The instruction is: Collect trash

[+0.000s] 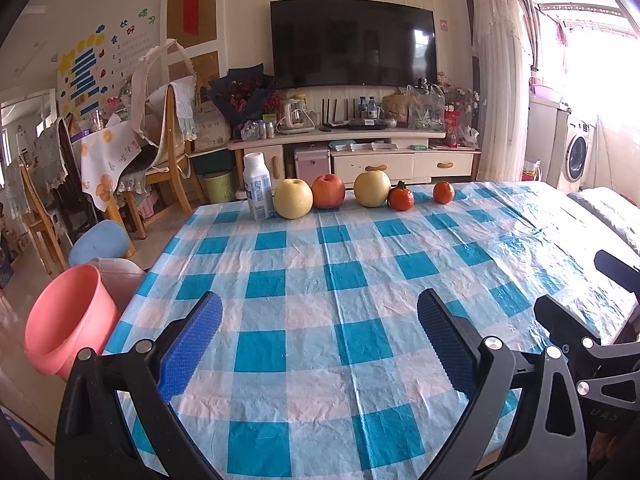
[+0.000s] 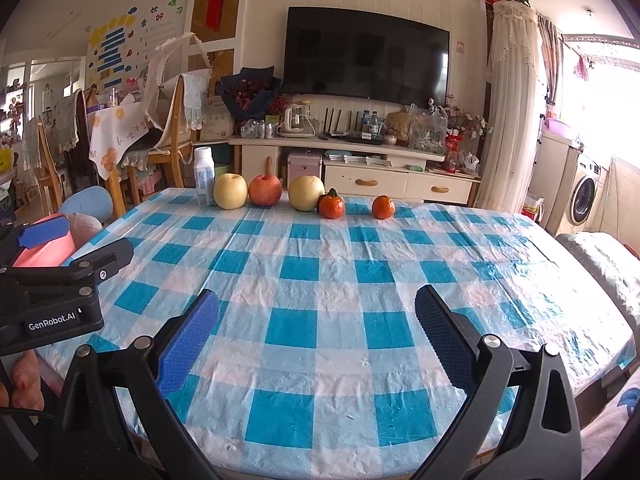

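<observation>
On the left gripper [image 2: 60, 240]: "GenRobot.AI" lettering.

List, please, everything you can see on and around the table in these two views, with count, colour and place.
Bottle: one, white with blue label, far edge of table, leftmost in the row.
Pale fruits: two, yellow-green, far edge, either side of the red one.
Apple: one, red, between them.
Small orange fruits: two, right end of the row.
Tablecloth: one, blue and white check, covering the table.
Bin: one, pink, off the table's left side.
Television: one, black, on the wall.
Left gripper: blue pads, open, empty.
Right gripper: blue pads, open, empty.
</observation>
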